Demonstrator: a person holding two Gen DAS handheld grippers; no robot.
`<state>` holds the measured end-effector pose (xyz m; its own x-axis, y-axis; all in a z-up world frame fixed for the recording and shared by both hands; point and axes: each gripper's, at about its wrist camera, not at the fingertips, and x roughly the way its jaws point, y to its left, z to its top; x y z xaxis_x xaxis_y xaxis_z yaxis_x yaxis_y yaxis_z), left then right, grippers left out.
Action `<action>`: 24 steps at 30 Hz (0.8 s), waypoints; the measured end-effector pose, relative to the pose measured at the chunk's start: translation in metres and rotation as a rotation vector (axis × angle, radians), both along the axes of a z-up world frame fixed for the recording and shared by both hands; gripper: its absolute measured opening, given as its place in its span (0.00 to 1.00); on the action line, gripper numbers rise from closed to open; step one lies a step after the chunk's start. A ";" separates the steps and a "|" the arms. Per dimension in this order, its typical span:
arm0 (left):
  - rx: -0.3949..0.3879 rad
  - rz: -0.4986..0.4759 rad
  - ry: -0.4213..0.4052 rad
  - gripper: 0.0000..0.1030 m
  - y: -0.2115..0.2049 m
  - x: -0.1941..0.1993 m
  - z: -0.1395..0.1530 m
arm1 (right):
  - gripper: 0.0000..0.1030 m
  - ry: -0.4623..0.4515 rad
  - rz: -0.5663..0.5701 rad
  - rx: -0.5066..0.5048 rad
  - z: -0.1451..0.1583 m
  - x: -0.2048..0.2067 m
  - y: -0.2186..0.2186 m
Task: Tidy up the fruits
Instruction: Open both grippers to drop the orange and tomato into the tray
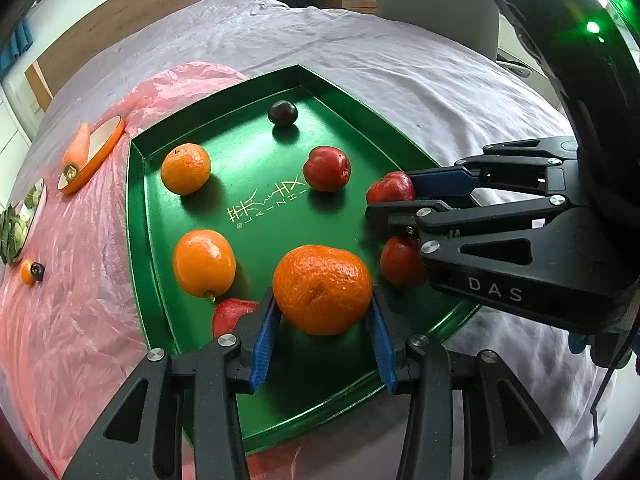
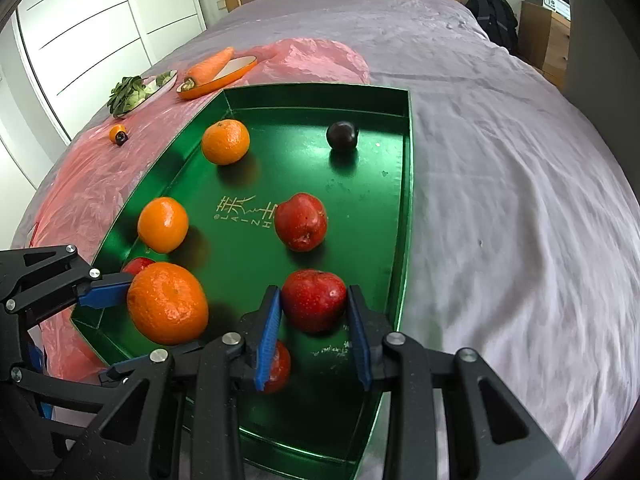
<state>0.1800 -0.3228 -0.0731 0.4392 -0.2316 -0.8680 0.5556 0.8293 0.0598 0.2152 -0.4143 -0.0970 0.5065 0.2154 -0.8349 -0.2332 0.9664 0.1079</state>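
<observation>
A green tray (image 1: pixel 224 92) (image 2: pixel 312 90) lies on a bed and holds oranges, red apples and a dark plum (image 1: pixel 282 113) (image 2: pixel 341 135). My left gripper (image 1: pixel 322 322) (image 2: pixel 120 326) is shut on a large orange (image 1: pixel 322 289) (image 2: pixel 167 302) at the tray's near edge. My right gripper (image 2: pixel 314 316) (image 1: pixel 390 200) is shut on a red apple (image 2: pixel 314 300) (image 1: pixel 390 189). Two more oranges (image 1: pixel 185 168) (image 1: pixel 204 262) sit on the tray's left side. Another apple (image 1: pixel 327 168) (image 2: pixel 301 221) sits mid-tray. One more (image 1: pixel 400 262) lies under the right gripper, and one (image 1: pixel 229 314) sits beside my left finger.
A pink plastic sheet (image 1: pixel 80 280) (image 2: pixel 88 184) lies left of the tray. On it are an orange dish with a carrot (image 1: pixel 78 146) (image 2: pixel 210 65), a plate of greens (image 1: pixel 16 224) (image 2: pixel 132 90), and a small orange fruit with a dark one (image 1: pixel 32 271) (image 2: pixel 119 135). Grey bedsheet (image 2: pixel 520 200) spreads right.
</observation>
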 end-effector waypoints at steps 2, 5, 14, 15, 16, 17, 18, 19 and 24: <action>-0.001 0.004 -0.003 0.38 0.001 -0.001 0.002 | 0.53 0.002 -0.002 -0.003 0.001 -0.001 0.001; -0.003 0.011 -0.020 0.41 0.004 -0.004 0.007 | 0.56 0.005 -0.008 -0.004 0.002 -0.002 0.001; -0.019 0.032 -0.058 0.44 0.018 -0.008 0.025 | 0.76 -0.006 -0.021 -0.008 0.014 -0.008 0.005; -0.023 0.036 -0.061 0.44 0.020 -0.009 0.027 | 0.76 -0.009 -0.024 -0.009 0.017 -0.010 0.005; -0.025 0.038 -0.063 0.44 0.022 -0.009 0.029 | 0.76 -0.013 -0.028 -0.009 0.019 -0.011 0.005; -0.028 0.040 -0.065 0.44 0.024 -0.010 0.030 | 0.76 -0.014 -0.031 -0.010 0.021 -0.012 0.005; -0.030 0.042 -0.066 0.44 0.025 -0.011 0.032 | 0.77 -0.016 -0.034 -0.013 0.023 -0.014 0.005; -0.033 0.044 -0.068 0.44 0.028 -0.012 0.033 | 0.77 -0.018 -0.039 -0.016 0.025 -0.016 0.005; -0.043 0.051 -0.079 0.44 0.040 -0.019 0.041 | 0.82 -0.022 -0.060 -0.022 0.033 -0.027 0.006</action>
